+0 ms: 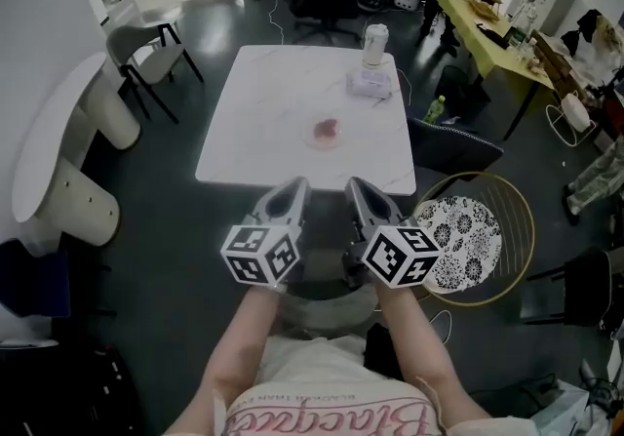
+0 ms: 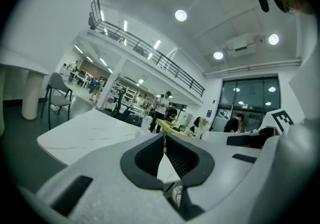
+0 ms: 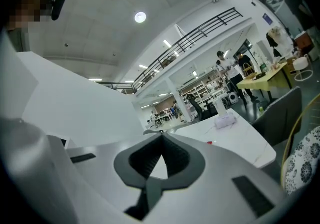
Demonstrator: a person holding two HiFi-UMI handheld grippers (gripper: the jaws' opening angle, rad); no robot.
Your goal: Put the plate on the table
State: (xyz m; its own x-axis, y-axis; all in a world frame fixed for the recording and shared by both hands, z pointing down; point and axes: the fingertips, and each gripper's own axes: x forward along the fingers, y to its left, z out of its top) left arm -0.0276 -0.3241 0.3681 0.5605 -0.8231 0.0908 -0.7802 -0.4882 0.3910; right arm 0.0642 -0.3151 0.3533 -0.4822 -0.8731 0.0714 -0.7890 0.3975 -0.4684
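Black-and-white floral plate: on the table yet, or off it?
Off: the black-and-white floral plate lies in the round gold wire basket beside the white marble table.

A dark grey floor [image 1: 175, 229] is seen beneath a square white marble-look table [image 1: 283, 122]. A grey chair [image 1: 146, 59] on black legs is set near its far left corner, beside a curved white counter [image 1: 44, 141]. A yellow-green table [image 1: 487, 29] is placed farther right. In the left gripper view, 4 round ceiling lights [image 2: 181, 15] are lit above a railed mezzanine [image 2: 145, 50], and dark glazed doors [image 2: 250, 98] are seen at the right.
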